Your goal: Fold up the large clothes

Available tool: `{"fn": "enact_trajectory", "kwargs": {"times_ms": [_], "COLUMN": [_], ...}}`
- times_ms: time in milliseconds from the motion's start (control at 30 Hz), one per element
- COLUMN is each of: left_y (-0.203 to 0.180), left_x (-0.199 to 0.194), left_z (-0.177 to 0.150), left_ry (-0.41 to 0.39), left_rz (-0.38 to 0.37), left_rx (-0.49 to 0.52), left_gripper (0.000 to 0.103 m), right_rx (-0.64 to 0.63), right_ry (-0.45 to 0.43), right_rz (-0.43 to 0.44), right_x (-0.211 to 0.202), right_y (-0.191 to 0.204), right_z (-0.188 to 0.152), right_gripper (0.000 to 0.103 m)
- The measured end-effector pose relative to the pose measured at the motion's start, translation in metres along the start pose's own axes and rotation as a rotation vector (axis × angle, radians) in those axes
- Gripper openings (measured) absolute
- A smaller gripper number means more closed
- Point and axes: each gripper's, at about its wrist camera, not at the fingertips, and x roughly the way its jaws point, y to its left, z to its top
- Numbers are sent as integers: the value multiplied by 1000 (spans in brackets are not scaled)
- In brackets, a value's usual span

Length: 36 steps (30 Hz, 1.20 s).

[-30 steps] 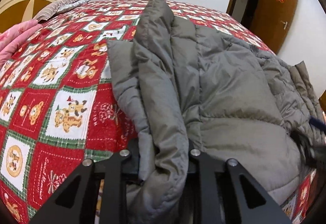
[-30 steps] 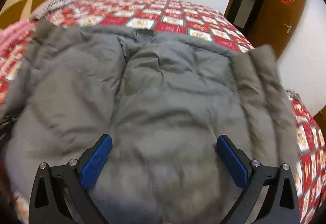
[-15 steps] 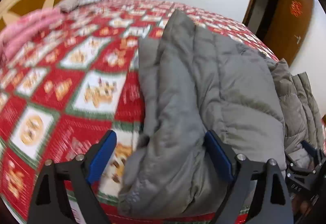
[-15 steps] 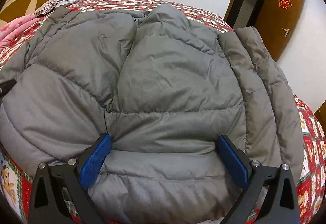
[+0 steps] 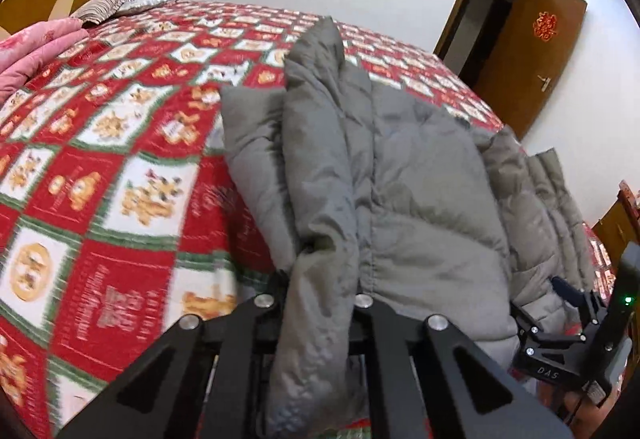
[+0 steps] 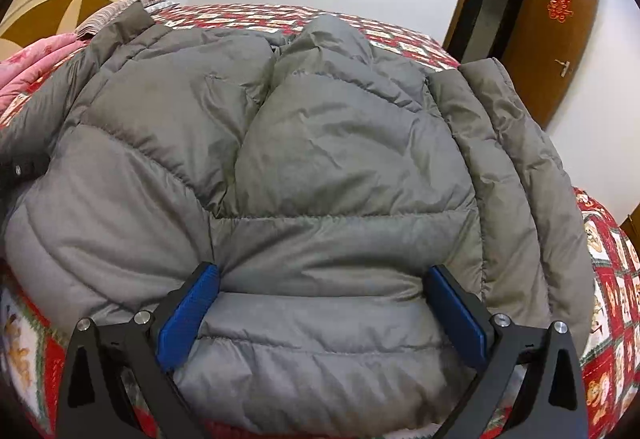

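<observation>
Grey jacket (image 6: 320,159) on red patchwork bedspread (image 5: 100,179); brown door (image 5: 528,59) open.

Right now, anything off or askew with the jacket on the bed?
Nothing damaged. The grey puffer jacket lies a bit lopsided on the bedspread: its left edge is bunched into a ridge pinched in the left tool. The right tool is open over the hem.

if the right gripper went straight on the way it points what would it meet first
Most likely the grey padded jacket. The right gripper has its jaws wide open right over the jacket's near hem, with padding filling the whole line ahead. Whether it already touches is unclear.
</observation>
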Motion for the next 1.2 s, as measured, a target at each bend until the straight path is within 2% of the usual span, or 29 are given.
{"fn": "enact_trajectory", "kwargs": {"times_ms": [133,300,400,500,567,700,833,933,1033,1200], "left_y": [4,19,33,32,19,-12,-66,-108,-144,-197], "left_x": [-19,-49,-67,-84,-95,-106,-112,-111,-106,-79], "left_z": [3,-3,1,12,22,43,53,52,48,36], "left_ry": [-7,-17,-29,-53,-77,-119,-175,-198,-196,-156], "left_rz": [22,37,57,93,121,102,78,38,-15,-42], "left_rx": [44,47,41,79,122,170,272,354,412,498], "left_gripper": [9,8,8,8,8,8,8,8,8,8], "right_rx": [7,-24,-71,-139,-157,-131,-41,28,89,148], "right_ry": [15,5,2,6,12,-20,-49,-50,-34,0], "right_rz": [52,52,103,155,167,143,82,29,7,-13], "right_x": [-8,-11,-20,-28,-35,-54,-70,-67,-59,-47], "right_y": [-1,16,34,51,52,29,-20,-54,-81,-110], "right_z": [1,-4,-8,-5,2,16,22,26,25,9], "right_gripper": [102,101,101,102,102,102,102,102,102,102]}}
